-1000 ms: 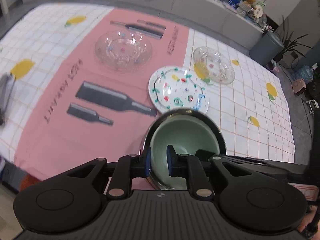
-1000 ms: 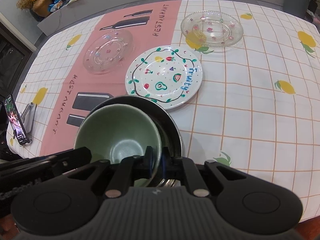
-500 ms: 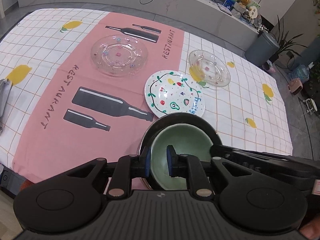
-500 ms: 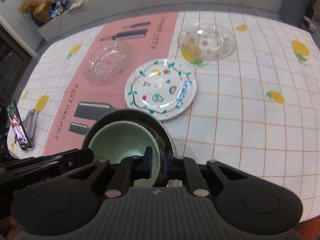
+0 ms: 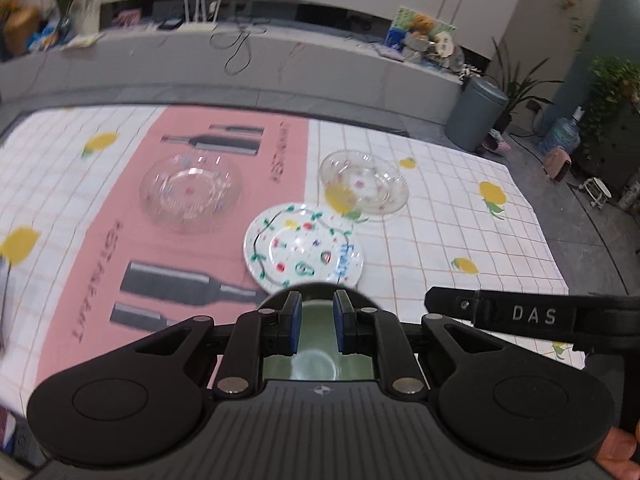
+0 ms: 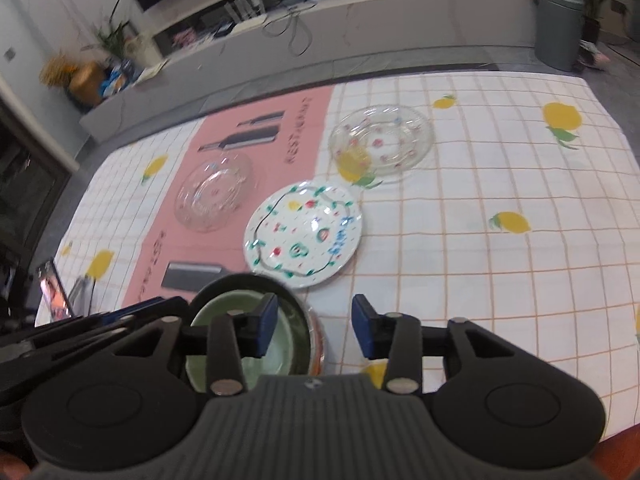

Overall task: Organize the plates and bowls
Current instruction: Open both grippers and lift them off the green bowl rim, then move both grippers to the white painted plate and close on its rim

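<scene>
A green bowl (image 6: 276, 350) sits nested in a dark bowl (image 6: 298, 316) at the table's near edge. My left gripper (image 5: 315, 320) is open above the green bowl (image 5: 316, 346), its pads apart and not gripping. My right gripper (image 6: 314, 330) is open wide, just right of the bowl stack, holding nothing. Beyond lie a white fruit-patterned plate (image 5: 302, 250) (image 6: 304, 232) and two clear glass plates, one on the pink strip (image 5: 191, 192) (image 6: 214, 196) and one on the white cloth (image 5: 364, 186) (image 6: 382, 140).
A phone on a stand (image 6: 54, 296) is at the table's left edge. The other gripper's arm (image 5: 532, 316) crosses low on the right. A grey bin (image 5: 476, 118) and plants stand on the floor beyond the table. A long bench (image 5: 248, 64) runs behind.
Both grippers have let go of the bowls' rims and opened, the right one widely. Both have tilted up and pulled back, so more of the room shows.
</scene>
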Motion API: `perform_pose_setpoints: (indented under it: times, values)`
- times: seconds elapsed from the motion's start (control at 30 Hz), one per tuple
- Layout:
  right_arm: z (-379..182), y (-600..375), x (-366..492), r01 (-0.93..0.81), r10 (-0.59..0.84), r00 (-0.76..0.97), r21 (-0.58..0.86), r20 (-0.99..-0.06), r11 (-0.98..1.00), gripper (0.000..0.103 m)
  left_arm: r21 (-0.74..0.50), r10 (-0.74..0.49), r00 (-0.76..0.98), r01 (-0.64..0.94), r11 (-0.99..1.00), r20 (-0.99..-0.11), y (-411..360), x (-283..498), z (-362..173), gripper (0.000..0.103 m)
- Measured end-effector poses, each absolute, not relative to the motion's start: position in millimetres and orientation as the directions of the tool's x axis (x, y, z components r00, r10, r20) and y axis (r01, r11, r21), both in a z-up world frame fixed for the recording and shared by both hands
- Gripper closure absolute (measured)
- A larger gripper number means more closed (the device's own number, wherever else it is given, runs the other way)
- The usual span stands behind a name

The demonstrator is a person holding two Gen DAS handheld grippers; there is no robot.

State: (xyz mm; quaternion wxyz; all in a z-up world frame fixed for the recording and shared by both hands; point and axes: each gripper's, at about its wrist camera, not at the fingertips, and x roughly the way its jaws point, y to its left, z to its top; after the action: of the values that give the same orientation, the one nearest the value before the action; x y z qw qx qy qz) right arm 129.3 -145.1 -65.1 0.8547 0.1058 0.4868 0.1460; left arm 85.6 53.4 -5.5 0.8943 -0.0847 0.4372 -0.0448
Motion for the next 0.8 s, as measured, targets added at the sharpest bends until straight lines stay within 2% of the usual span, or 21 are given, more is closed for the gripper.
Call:
perform_pose_setpoints:
  times: [0.2,0.3,0.4,0.5,0.57,0.67,0.8]
  values:
    - [-60,-169,132,-0.057,0.333,0.567,0.367,-0.754,0.928,0.06,-0.187,-0.18,0.626,0.055,0.981,-0.758,47,101,3,0.084]
    - [-61,-178,139,-0.02,0.325,0.566,0.382,-0.757,0.924,0.049,-0.198,-0.201,0.617,0.075,0.977,-0.761,47,113,6,0.084]
    - [-66,-186,146,0.013,0.317,0.555,0.389,-0.769,0.921,0.047,-0.213,-0.222,0.601,0.087,0.973,-0.768,49,127,7,0.081]
    - [-72,-190,155,0.031,0.305,0.542,0.381,-0.783,0.924,0.046,-0.212,-0.234,0.579,0.106,0.971,-0.781,51,141,4,0.07]
    - [-77,-192,161,0.046,0.296,0.53,0.375,-0.795,0.926,0.04,-0.21,-0.24,0.567,0.119,0.97,-0.788,53,149,2,0.061]
    - [-85,-194,171,0.057,0.299,0.515,0.38,-0.804,0.923,0.04,-0.215,-0.238,0.565,0.109,0.971,-0.79,62,161,-4,0.05]
    - [-97,-192,183,0.064,0.305,0.489,0.382,-0.818,0.922,0.04,-0.254,-0.25,0.553,0.071,0.965,-0.795,82,179,-14,0.047]
